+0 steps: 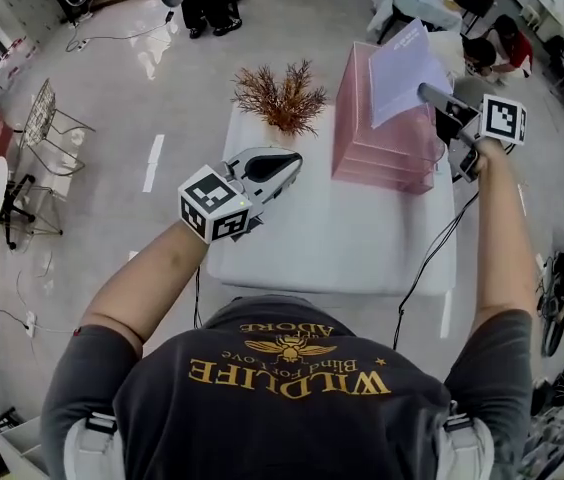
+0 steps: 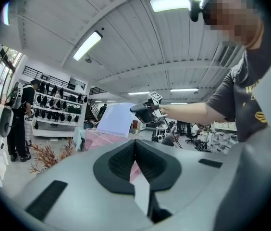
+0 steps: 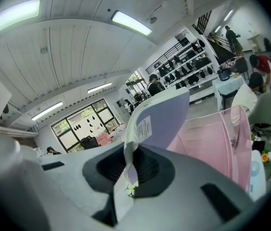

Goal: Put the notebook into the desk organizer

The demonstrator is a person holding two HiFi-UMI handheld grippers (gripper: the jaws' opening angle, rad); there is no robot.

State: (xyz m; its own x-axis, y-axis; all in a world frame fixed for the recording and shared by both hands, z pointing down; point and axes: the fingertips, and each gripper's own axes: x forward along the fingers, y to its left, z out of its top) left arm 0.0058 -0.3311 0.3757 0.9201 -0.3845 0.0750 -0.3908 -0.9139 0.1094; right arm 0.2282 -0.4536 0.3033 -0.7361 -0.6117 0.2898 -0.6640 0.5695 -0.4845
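Notebook [image 1: 407,73] aloft at upper right of head view, clenched by one edge in right gripper [image 1: 434,96], just above pink desk organizer [image 1: 382,158]. Carry step, probably near its end. Next: line notebook up with a slot, lower, release. Left gripper [image 1: 280,168] mid-frame, jaws closed on nothing.

At centre frame the left gripper [image 1: 284,165] points forward, jaws together and empty. At upper right, on the outstretched right arm [image 1: 497,228], the right gripper [image 1: 430,94] clamps the notebook [image 1: 402,68].

The pink plastic desk organizer [image 1: 382,153] is standing on the white square table [image 1: 332,238], right of the dried brown plant [image 1: 282,98].
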